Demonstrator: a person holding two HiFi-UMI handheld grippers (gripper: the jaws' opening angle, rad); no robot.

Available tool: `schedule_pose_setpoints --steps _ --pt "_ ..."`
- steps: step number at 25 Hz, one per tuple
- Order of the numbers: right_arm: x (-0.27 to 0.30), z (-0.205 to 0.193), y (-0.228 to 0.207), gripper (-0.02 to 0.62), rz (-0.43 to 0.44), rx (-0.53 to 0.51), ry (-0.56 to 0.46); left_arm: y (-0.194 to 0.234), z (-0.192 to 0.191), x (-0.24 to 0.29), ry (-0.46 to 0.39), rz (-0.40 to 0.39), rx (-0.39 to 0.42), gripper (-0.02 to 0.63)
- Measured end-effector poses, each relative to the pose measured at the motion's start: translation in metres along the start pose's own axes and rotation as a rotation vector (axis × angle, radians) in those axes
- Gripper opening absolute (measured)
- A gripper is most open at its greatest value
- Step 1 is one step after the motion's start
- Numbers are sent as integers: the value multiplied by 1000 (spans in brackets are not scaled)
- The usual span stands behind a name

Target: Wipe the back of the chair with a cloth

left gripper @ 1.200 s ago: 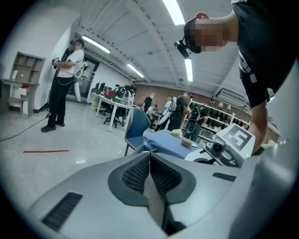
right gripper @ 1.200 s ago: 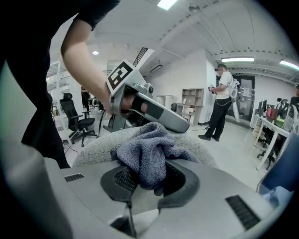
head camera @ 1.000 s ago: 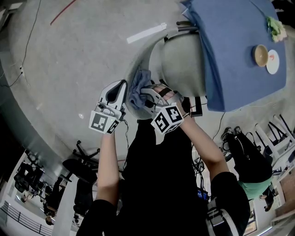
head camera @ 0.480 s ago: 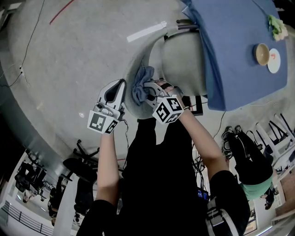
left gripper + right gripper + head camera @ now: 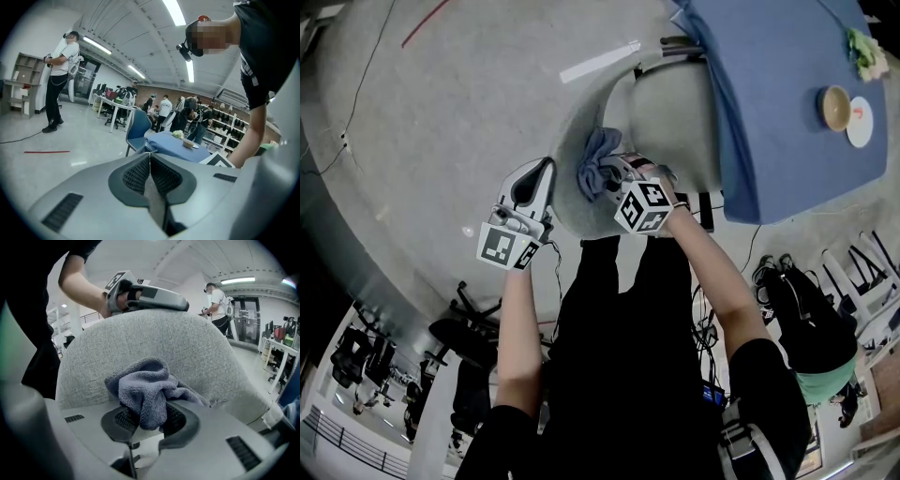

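Right hand-held gripper (image 5: 149, 422) first: its jaws are clamped on the cloth (image 5: 149, 391), a grey-blue towel bunched into a wad that bulges out past the pads. In my right gripper view the wad is pressed up against the grey fabric of the chair back (image 5: 154, 338), low and about in the middle of it. From the head view I see the same thing: the cloth lies on the curved back, with the right hand-held gripper's marker cube just behind it and the person's arm reaching down to it.

Over to the left hand-held gripper (image 5: 149, 157): jaws together, pads meeting at the tips, nothing gripped between them. It looks out past the chair into the room. From the right gripper view it lies along the top edge of the chair back, right above the cloth; whether it rests on the fabric or hangs just over it, I cannot tell. In the head view the two grippers are near each other, the cloth between their tips.

Beyond the chair seat stands the counter (image 5: 787, 122) under a blue cover, with a bowl (image 5: 834, 109) and a plate (image 5: 860, 123) touching side by side, well apart from both grippers.
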State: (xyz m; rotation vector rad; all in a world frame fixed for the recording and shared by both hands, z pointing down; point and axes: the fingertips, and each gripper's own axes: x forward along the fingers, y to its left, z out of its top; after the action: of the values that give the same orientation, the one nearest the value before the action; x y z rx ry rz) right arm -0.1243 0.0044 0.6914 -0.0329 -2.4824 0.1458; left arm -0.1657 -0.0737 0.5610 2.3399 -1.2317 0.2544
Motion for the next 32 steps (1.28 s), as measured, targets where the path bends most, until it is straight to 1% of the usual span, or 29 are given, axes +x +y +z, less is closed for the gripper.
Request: schedule_pose_setpoints --steps 5,12,18,23,25,28,32 --pt "10 -28 8 115 42 3 64 -1 0 0 4 3 7 28" --pt "19 -70 31 115 154 42 146 -1 -1 0 1 9 8 28" --pt "20 -94 48 114 219 42 212 -1 -2 0 -2 16 7 28" --pt "14 -111 66 107 284 82 254 0 0 1 1 16 7 28" --pt "10 -120 75 107 314 76 280 -1 -1 0 3 16 6 28" --pt "2 -136 92 111 363 41 331 -1 -1 0 7 13 6 28" --pt "-13 -167 115 114 452 19 410 -1 -1 0 10 13 6 28"
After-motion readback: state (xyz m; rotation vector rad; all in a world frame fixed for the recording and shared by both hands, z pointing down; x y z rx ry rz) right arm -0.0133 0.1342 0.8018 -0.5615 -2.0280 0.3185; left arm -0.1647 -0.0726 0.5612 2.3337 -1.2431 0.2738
